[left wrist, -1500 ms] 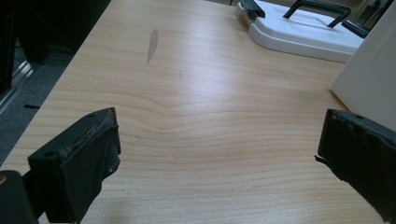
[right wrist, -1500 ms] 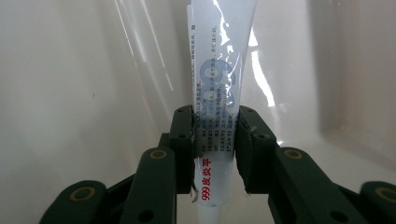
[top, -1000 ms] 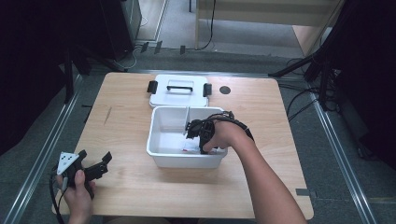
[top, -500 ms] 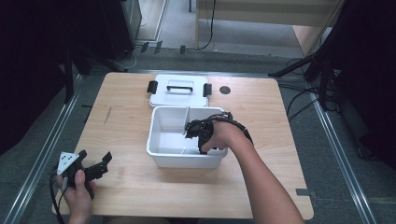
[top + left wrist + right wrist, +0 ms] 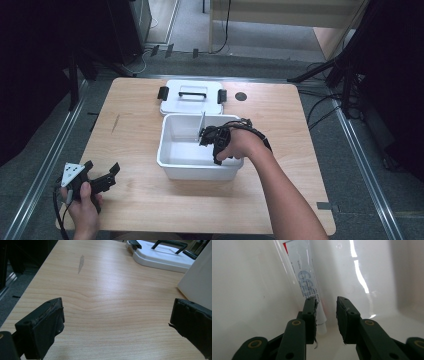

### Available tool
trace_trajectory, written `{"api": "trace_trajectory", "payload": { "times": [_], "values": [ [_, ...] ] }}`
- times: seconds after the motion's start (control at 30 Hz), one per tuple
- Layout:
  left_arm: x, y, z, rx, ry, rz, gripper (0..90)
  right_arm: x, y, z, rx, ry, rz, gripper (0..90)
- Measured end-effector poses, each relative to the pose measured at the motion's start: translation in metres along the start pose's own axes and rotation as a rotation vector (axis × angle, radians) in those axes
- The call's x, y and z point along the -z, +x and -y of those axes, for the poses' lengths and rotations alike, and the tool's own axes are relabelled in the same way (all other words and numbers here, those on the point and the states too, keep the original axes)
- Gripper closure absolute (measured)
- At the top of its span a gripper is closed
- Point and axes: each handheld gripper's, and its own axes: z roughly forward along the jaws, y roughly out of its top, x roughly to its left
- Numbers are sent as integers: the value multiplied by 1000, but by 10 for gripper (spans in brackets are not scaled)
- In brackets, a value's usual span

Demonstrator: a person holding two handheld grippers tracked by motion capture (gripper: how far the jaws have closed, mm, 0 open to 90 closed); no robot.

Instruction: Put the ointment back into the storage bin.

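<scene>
right gripper [image 5: 325,315] is down inside the white rectangular plastic bin [image 5: 170,159], jaws drawn narrow w/ a small gap between the black pads and nothing pinched in it. just past its left jaw, in the right gripper view, lies a white squeeze tube w/ a clear sleeve, red patch and blue print [image 5: 304,277], tilted and leaning against the bin's inner wall; the tube's lower end sits right beside that jaw, whether touching or not i can't tell. in the high view the right gripper [image 5: 212,140] sits in the bin's right part, next to the thin upright divider [image 5: 202,125], hand over the bin's front-right rim.

behind the bin, touching or nearly touching its far wall, lies the flat white plastic lid w/ black handle and black side clips [image 5: 192,97]. a small dark round spot [image 5: 241,96] on the light wooden table [image 5: 135,120] is just right of the lid.

left gripper [image 5: 102,177] is well apart from the bin, near the table's front-left corner, jaws wide, holding nothing; left gripper view shows bare wood between them, bin wall [image 5: 200,282] off to one side.
</scene>
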Motion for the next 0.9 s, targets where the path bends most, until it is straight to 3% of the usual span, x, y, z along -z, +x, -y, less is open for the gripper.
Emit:
{"api": "trace_trajectory", "payload": {
  "times": [0.27, 0.63, 0.83, 0.9],
  "values": [
    [0, 0, 0, -2, 0, 0, 0, 23, -3, 11, -36, -90, 6, 659],
    [0, 0, 0, -2, -2, -1, 0, 59, -5, 31, -128, -253, 4, 406],
    [0, 0, 0, -5, -1, -1, 0, 84, -5, 45, -204, -296, 106, 158],
    [0, 0, 0, -6, -1, 0, 0, 90, -6, 52, -218, -304, 104, 120]
  ]
}}
